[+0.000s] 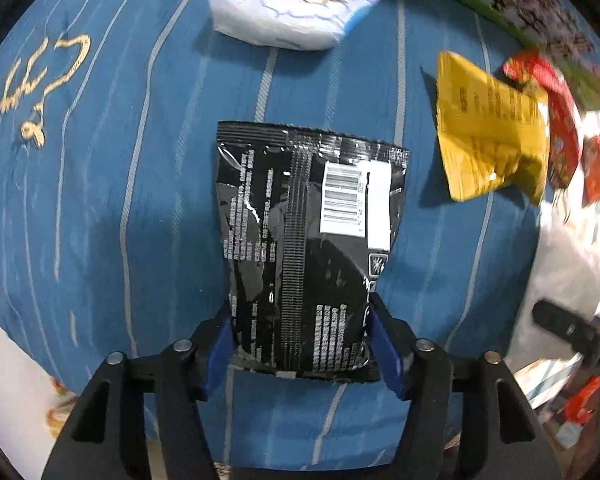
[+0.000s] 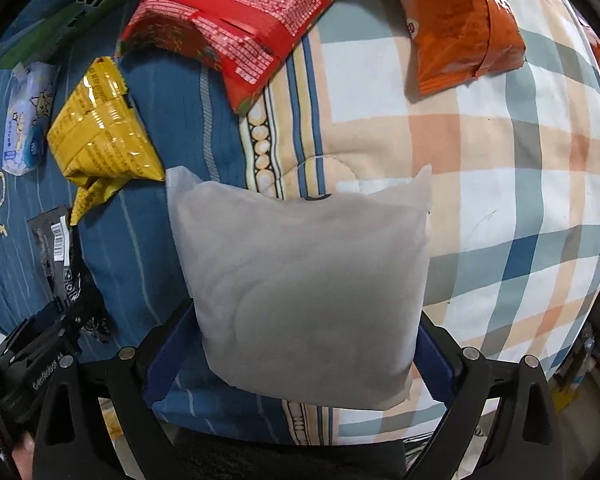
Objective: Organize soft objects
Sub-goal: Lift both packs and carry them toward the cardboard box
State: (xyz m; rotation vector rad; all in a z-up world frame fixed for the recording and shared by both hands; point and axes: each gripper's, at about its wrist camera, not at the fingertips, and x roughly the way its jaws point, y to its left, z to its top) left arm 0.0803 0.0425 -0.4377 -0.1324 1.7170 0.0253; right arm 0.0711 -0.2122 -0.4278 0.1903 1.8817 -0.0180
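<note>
1. Under everything I see a blue striped cushion (image 1: 100, 200) with gold embroidery near its left edge; beside it in my right view lies a plaid pillow (image 2: 520, 200) in white, peach and blue.
2. My right gripper (image 2: 304, 356) is clamped on a plain white pouch (image 2: 300, 280), which stands up between the blue pads and hangs over the seam where the two cushions meet.
3. A red snack bag (image 2: 236, 32) lies across that same seam, further from me, and an orange snack bag (image 2: 460, 28) rests on the plaid pillow, well apart from it.
4. My left gripper (image 1: 300, 332) grips the lower sides of a black packet (image 1: 308, 248), barcode side facing me, over the middle of the blue cushion.
5. A white and blue tissue pack (image 1: 296, 4) printed with a cartoon dog sits on the blue cushion beyond the black packet, not touching it.
6. A yellow snack bag (image 1: 488, 128), crumpled, lies on the blue cushion to the right of the black packet, just beside the red one.
</note>
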